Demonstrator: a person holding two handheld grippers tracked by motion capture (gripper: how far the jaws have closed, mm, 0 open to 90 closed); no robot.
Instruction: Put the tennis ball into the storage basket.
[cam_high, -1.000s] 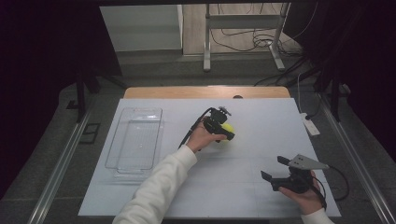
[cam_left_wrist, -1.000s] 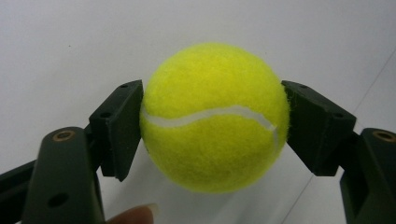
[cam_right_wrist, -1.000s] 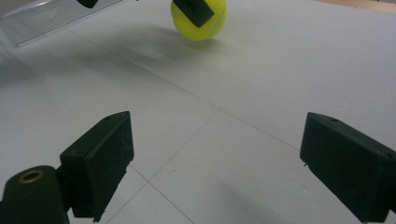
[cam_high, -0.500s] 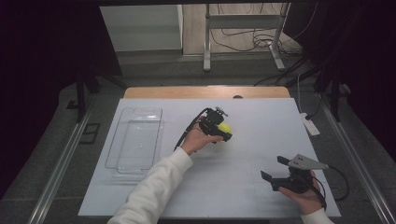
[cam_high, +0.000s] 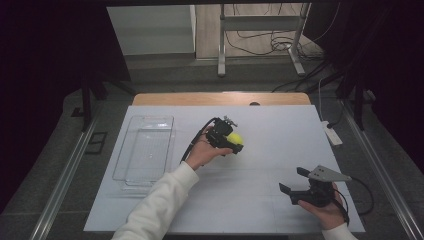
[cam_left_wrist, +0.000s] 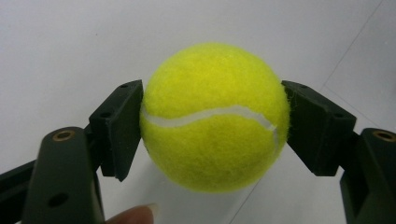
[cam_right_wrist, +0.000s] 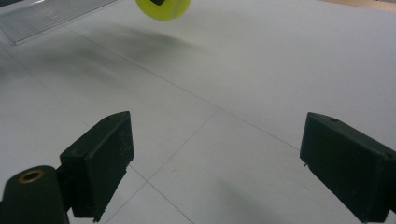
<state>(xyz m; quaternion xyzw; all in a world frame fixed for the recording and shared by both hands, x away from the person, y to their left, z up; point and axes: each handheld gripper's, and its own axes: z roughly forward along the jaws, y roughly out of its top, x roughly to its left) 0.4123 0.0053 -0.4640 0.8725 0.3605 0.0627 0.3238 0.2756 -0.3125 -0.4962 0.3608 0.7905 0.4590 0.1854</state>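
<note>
We see the left gripper (cam_high: 231, 142) clenched on the tennis ball (cam_high: 235, 139), both pads pressed against its sides, held above the middle of the white tabletop (cam_high: 280, 130), right of the clear tray (cam_high: 145, 150). At the near right, the right gripper (cam_high: 295, 186) hangs released, jaws wide.

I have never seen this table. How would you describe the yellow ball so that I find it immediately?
Start at the white table and find the clear plastic tray on its left half. To the right of the tray, near the table's middle, the left gripper holds the tennis ball between its black fingers. It is the one bright yellow, fuzzy, round thing there.
</note>
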